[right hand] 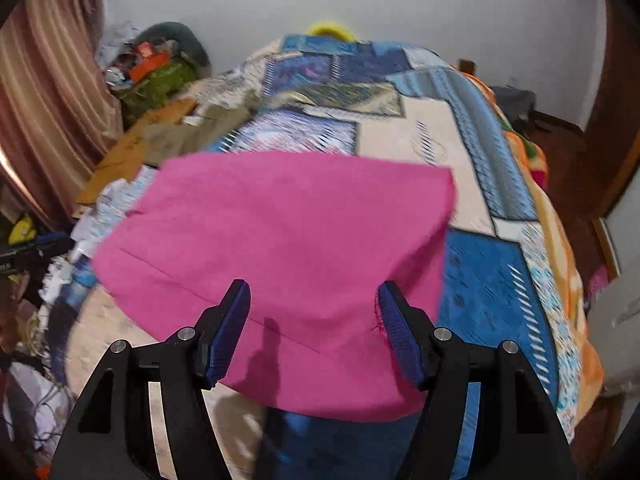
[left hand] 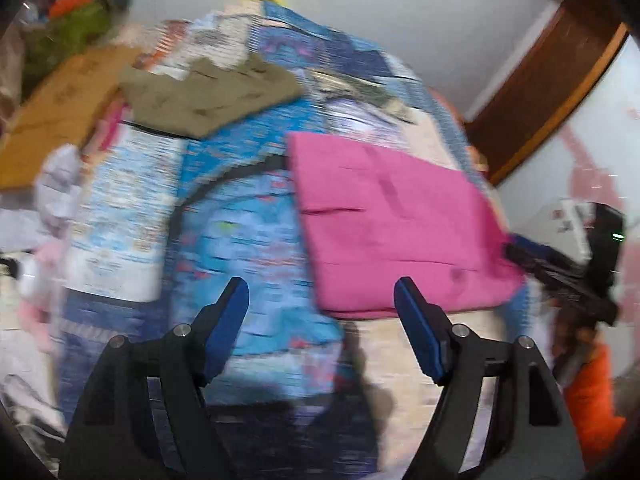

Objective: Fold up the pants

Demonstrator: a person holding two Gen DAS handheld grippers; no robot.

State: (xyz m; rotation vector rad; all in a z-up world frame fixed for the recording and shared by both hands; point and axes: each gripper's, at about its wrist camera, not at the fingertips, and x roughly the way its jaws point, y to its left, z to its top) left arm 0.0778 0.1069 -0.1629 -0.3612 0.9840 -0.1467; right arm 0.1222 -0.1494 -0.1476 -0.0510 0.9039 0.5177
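Note:
Pink pants lie folded in a flat rectangle on the blue patterned bedspread. In the right wrist view the pink pants fill the middle, directly under and ahead of my right gripper, which is open and empty above them. My left gripper is open and empty, above the bedspread just left of the pants' near corner. The right gripper also shows in the left wrist view, at the pants' right edge. Both views are blurred.
Olive folded pants lie farther back on the bed. A brown cardboard sheet and a clutter pile sit at the left. An orange blanket hangs off the bed's right side. A wooden door frame stands at right.

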